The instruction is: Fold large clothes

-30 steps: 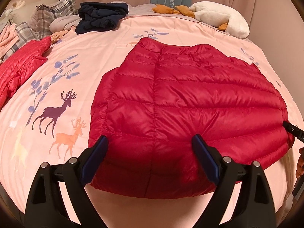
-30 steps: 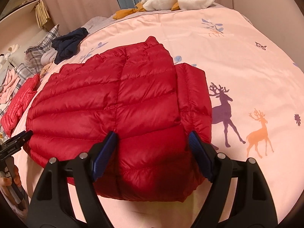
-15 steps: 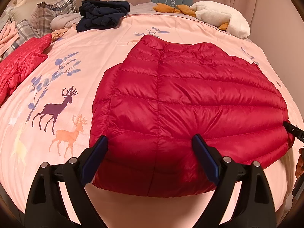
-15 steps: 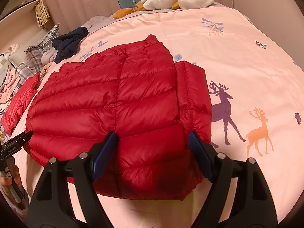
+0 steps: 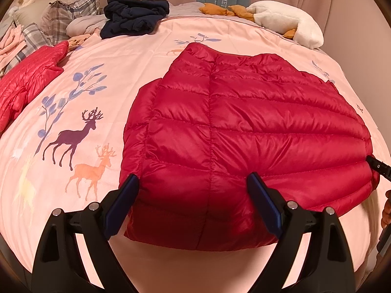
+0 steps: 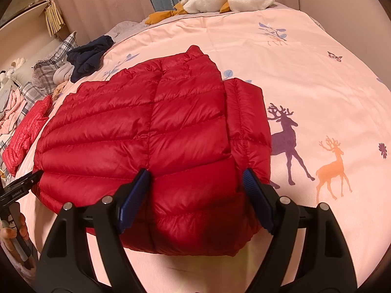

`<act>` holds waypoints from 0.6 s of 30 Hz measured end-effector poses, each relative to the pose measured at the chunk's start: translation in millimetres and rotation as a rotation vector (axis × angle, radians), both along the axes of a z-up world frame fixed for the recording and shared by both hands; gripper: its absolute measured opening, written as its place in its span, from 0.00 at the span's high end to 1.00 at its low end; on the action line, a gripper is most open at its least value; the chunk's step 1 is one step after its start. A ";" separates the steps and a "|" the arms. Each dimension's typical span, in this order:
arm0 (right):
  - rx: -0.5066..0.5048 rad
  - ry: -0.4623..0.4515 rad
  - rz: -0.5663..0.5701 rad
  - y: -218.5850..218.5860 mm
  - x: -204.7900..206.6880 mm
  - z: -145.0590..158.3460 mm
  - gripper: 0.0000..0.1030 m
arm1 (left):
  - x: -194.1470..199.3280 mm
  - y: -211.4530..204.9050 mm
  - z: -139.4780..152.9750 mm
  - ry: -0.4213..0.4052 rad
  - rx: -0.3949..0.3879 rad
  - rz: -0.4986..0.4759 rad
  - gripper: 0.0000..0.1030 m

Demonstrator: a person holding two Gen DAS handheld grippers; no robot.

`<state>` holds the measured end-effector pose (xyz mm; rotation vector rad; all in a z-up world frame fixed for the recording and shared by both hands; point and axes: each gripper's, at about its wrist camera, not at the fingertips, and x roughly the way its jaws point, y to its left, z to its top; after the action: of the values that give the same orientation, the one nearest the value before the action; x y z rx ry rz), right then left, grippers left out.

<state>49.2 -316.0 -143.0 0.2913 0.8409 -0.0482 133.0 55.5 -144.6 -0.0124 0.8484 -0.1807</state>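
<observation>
A red quilted down jacket [image 5: 244, 131] lies flat on the pink deer-print bedspread [image 5: 80, 73], a sleeve folded under at its left side. My left gripper [image 5: 193, 200] stands open just above the jacket's near hem, nothing between its blue pads. In the right wrist view the same jacket [image 6: 151, 134] fills the middle, its folded sleeve [image 6: 246, 122] showing at the right. My right gripper [image 6: 195, 200] is open over the near hem too. The tip of each gripper shows at the edge of the other's view.
A second red down jacket [image 5: 27, 83] lies at the left edge. A dark navy garment [image 5: 134, 17], plaid pillows [image 5: 70, 12] and folded pink clothes sit at the back left. A white plush duck [image 5: 283, 22] rests at the headboard. A hand [image 6: 14, 232] shows at lower left.
Both grippers have drawn back and risen slightly from the jacket; the jacket sits a little farther off in both views. Both stay open.
</observation>
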 end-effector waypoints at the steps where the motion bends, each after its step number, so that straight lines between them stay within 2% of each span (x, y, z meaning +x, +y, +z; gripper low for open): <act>1: 0.000 0.000 0.000 0.1 0.1 0.1 0.22 | 0.1 0.0 0.1 0.000 0.000 0.000 0.12; 9: 0.007 -0.005 0.000 -4.7 -5.7 2.6 0.21 | -1.1 5.3 0.2 0.005 -0.001 0.007 0.12; 18: -0.001 -0.005 -0.078 -25.9 -20.8 6.2 0.20 | -4.5 21.1 3.1 0.022 -0.004 0.048 0.12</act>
<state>28.4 -341.9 -136.7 0.3232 0.8241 -0.1210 128.5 76.7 -141.5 -0.0380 0.8694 -0.1375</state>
